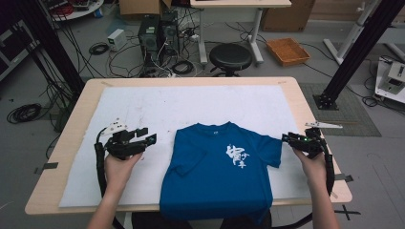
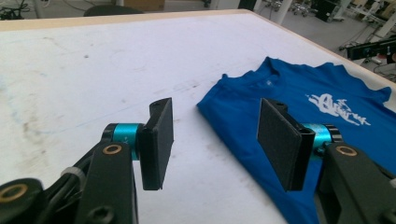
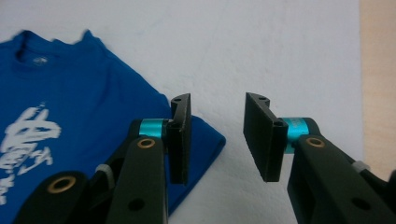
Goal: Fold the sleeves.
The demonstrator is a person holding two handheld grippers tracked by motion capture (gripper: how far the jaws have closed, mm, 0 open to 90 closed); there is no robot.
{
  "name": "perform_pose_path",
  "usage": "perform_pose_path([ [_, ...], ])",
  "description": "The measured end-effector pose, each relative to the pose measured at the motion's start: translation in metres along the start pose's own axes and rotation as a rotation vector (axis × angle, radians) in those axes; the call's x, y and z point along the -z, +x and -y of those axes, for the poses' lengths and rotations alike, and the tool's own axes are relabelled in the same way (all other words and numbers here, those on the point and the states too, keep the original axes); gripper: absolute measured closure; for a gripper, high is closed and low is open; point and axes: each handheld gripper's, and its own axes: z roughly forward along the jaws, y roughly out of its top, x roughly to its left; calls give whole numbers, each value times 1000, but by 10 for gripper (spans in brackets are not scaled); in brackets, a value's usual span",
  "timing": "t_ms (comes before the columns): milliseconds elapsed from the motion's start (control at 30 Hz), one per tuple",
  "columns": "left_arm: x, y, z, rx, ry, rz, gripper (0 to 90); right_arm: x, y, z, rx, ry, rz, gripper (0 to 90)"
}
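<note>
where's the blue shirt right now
In the high view the shirt lies flat on the white mat, near edge centre, between both grippers.

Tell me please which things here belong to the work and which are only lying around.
Belong to the work:
- blue T-shirt
- left claw, open
- right claw, open
- white table cover

Only lying around:
- black stool
- orange tray
- floor cables

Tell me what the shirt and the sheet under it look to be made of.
Shirt: likely soft cotton knit, matte blue, with a ribbed collar and folds. Sheet: probably thin white cloth or paper, matte and stained; can't tell which.
</note>
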Motion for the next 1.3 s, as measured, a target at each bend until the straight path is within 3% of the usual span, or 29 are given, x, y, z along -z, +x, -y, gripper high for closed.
perform_pose_path([
  [267,1,7,3,8,12,8,460,-18,0,1,1,62,20,663],
  [300,1,6,3,10,14,7,460,-20,0,1,8,68,23,691],
  [333,1,6,3,8,16,10,460,-19,1,2,34,64,37,830],
  [367,0,6,3,10,14,11,460,-18,1,2,33,69,29,881],
  [433,0,5,3,9,14,16,460,-17,3,2,39,64,25,892],
  [567,0,4,3,13,8,20,460,0,15,-3,45,0,-9,895],
  [633,0,4,2,13,7,20,460,15,32,-11,41,-35,-31,896],
  [733,-1,3,1,14,6,28,460,23,60,-20,90,-29,-25,896],
  [767,-2,3,0,12,5,31,460,23,60,-20,90,-29,-25,896],
  [867,-4,1,-1,8,8,37,460,24,95,-28,162,-15,-7,896],
  [900,-5,0,-1,11,8,41,460,22,108,-30,185,-12,-7,896],
  [933,-6,0,-1,10,9,45,460,16,132,-34,231,2,-5,896],
  [967,-6,-1,-1,8,13,49,460,16,132,-34,231,2,-5,896],
  [1100,-10,-3,-2,5,21,60,460,-6,170,-41,285,44,7,895],
  [1167,-12,-5,-1,6,24,64,460,-25,189,-43,308,64,-24,859],
  [1233,-13,-6,-1,5,26,66,460,-30,192,-44,313,61,-38,835],
  [1267,-13,-6,-1,5,25,68,460,-33,195,-45,304,46,-56,745],
  [1300,-14,-6,0,5,28,71,460,-33,195,-45,304,46,-56,745],
])
